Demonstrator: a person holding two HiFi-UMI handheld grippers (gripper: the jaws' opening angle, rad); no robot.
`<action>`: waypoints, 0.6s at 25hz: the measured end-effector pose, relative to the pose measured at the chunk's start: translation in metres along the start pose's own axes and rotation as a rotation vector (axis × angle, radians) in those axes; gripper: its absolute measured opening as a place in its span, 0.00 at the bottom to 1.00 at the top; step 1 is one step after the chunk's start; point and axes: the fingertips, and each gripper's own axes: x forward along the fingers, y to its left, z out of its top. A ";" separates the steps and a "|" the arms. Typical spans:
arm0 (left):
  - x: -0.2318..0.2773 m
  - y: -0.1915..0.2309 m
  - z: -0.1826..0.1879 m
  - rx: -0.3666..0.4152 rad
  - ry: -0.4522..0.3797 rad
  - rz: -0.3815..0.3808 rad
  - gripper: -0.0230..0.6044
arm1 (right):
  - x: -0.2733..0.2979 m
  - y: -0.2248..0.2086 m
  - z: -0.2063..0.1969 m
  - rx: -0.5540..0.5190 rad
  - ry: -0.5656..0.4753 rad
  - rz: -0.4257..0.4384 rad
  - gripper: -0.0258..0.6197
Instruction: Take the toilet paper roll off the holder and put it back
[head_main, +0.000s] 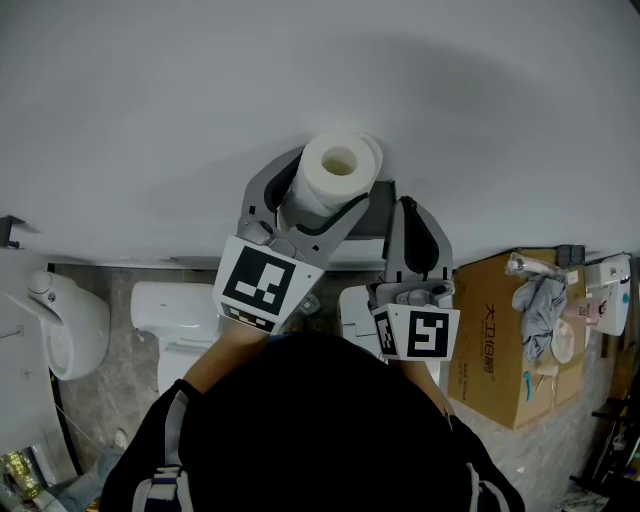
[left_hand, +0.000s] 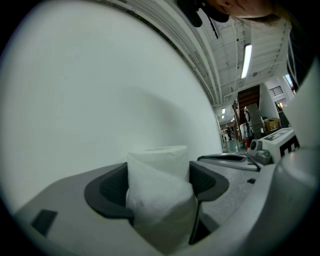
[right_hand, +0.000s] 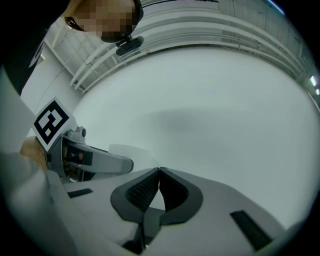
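White toilet paper roll (head_main: 338, 172) sits clamped by its sides in the left gripper (left_hand: 159, 176), core pointing up, close to the wall (head_main: 300, 80); right gripper (right_hand: 159, 172) just beside it, jaws together, empty; holder not made out.

Head view steeply downward; gripper views close, seemingly toward the shared wall (head_main: 150, 100)

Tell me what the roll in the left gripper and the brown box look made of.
The toilet paper roll: soft white tissue paper, matte, with loose wrinkled layers round a hollow core. The box: likely cardboard, dull tan, with printed lettering and folded edges.
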 end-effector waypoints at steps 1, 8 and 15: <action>0.002 -0.001 0.001 0.019 -0.007 -0.008 0.62 | 0.000 0.000 -0.001 0.001 0.003 -0.001 0.08; 0.010 -0.005 -0.005 0.034 -0.010 -0.019 0.62 | 0.003 -0.005 -0.004 0.001 0.007 -0.005 0.08; 0.012 -0.012 -0.013 0.028 0.012 -0.037 0.62 | 0.005 -0.007 -0.007 0.011 0.010 -0.003 0.08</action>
